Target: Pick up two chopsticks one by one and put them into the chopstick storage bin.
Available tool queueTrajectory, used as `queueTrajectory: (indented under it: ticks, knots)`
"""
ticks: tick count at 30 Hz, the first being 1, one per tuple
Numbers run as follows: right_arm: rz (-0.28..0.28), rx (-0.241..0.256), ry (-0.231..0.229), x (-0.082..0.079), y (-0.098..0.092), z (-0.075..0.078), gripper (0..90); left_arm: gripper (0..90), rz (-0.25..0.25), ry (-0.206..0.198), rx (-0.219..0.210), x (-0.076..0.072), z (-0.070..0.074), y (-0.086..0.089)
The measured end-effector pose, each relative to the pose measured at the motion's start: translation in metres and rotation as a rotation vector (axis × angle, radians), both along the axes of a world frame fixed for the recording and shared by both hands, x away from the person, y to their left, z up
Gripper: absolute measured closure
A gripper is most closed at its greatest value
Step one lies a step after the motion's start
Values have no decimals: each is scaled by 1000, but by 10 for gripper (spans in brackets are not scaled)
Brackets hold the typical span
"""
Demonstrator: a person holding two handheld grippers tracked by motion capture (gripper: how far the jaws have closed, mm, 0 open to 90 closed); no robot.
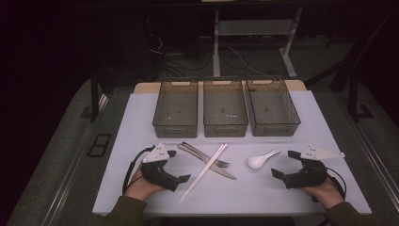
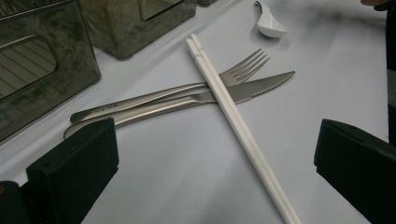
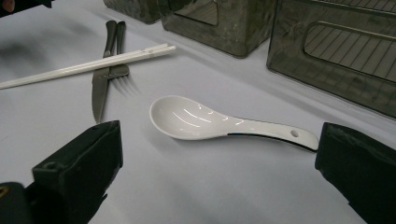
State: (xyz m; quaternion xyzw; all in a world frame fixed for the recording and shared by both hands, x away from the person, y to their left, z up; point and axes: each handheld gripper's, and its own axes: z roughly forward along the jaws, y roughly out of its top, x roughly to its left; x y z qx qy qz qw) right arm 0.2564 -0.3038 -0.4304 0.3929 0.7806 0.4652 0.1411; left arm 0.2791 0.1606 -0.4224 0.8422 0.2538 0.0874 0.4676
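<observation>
A pair of white chopsticks (image 1: 203, 172) lies slantwise across a steel fork (image 1: 221, 163) and knife (image 1: 225, 171) at the middle of the white table. To their right rests a white ceramic spoon (image 1: 261, 159). My left gripper (image 1: 178, 165) stands open just left of the cutlery, nothing between its jaws. In the left gripper view the chopsticks (image 2: 233, 116), fork (image 2: 243, 70) and knife (image 2: 261, 86) lie ahead of the jaws. My right gripper (image 1: 285, 164) is open to the right of the spoon. The spoon (image 3: 187, 116) lies just beyond its jaws, bowl up.
Three empty smoky see-through bins (image 1: 175, 129) (image 1: 225, 130) (image 1: 273, 129) stand side by side at the back of the table (image 1: 263, 193). The table's front edge runs just below both hands. Dark floor, cables and a desk frame (image 1: 216, 42) lie beyond.
</observation>
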Motion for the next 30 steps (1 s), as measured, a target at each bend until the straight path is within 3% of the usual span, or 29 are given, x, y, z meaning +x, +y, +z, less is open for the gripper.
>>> queueTrajectory:
  ticks: [30]
  knots:
    - [21, 20, -14, -4, 3, 2, 9, 0, 5, -14, -26, 6, 12, -7]
